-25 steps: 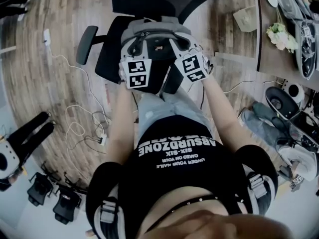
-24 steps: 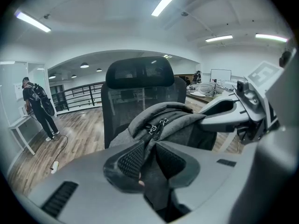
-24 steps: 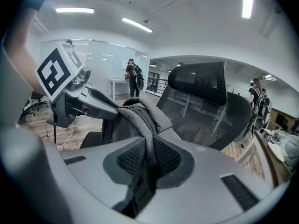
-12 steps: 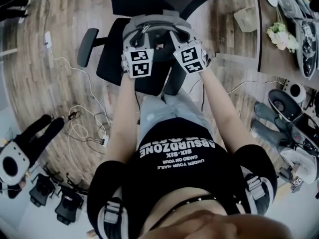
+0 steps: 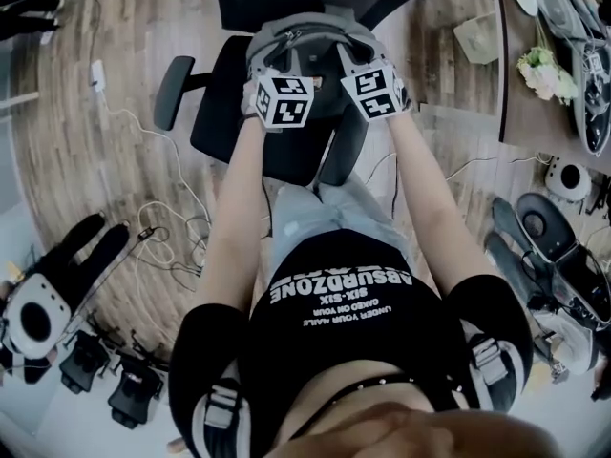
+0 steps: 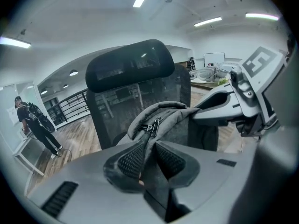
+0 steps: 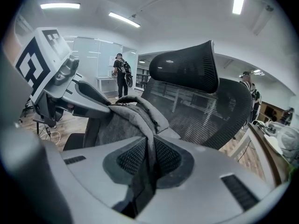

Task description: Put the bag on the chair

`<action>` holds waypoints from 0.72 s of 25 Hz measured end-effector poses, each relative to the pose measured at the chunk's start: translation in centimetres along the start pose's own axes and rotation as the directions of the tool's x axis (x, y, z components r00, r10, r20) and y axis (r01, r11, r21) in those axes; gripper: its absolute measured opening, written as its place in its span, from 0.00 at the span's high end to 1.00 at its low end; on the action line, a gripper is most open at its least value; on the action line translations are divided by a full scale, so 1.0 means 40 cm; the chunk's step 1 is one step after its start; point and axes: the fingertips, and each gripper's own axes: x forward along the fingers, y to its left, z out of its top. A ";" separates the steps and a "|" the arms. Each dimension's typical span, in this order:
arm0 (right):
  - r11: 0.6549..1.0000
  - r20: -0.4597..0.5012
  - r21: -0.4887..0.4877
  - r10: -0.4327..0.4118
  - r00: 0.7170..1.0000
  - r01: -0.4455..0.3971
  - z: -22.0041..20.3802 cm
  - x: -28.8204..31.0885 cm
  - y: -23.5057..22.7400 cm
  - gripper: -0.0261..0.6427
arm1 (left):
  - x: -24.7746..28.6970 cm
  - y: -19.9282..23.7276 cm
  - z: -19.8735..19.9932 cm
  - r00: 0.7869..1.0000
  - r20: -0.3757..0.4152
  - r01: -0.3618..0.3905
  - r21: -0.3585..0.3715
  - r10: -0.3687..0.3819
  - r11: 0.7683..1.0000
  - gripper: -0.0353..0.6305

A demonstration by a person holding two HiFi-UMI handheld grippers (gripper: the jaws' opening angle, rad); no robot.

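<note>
Grey bag (image 5: pixel 305 32) upper centre of head view, held over seat of black chair (image 5: pixel 221 113), in front of backrest; cannot tell whether bag rests on seat; zipper pulls (image 6: pixel 153 125) at bag top. Left gripper (image 6: pixel 148 154) clamped on fold of bag fabric; right gripper (image 7: pixel 150 154) likewise pinching grey fabric, pads pressed on both sides. Armrest (image 5: pixel 173 91) left of bag; headrest (image 7: pixel 184 71) above it in right gripper view. Cables (image 5: pixel 158 241) on wood floor (image 5: pixel 105 160), left; flowers (image 5: pixel 540 70) on table (image 5: pixel 520 113), upper right.
</note>
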 end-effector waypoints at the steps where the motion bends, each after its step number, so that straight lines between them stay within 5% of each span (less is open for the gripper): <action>1: 1.000 -0.005 0.004 -0.004 1.000 0.004 0.001 0.009 -0.005 0.87 | 0.008 0.003 0.001 1.000 -0.002 -0.004 -0.001 0.004 1.000 0.82; 8: 1.000 -0.043 0.023 -0.008 0.999 0.009 0.003 0.067 -0.042 0.87 | 0.071 0.025 0.019 0.999 -0.028 0.018 0.004 -0.018 1.000 0.82; 14: 0.999 -0.048 0.034 0.016 0.999 -0.015 0.013 0.107 -0.052 0.87 | 0.129 0.056 0.022 0.999 -0.031 0.012 0.140 -0.008 0.990 0.84; 18: 1.000 -0.058 0.021 0.012 0.998 -0.010 0.015 0.126 -0.049 0.87 | 0.150 0.072 0.018 1.000 -0.015 -0.003 0.116 0.005 0.993 0.84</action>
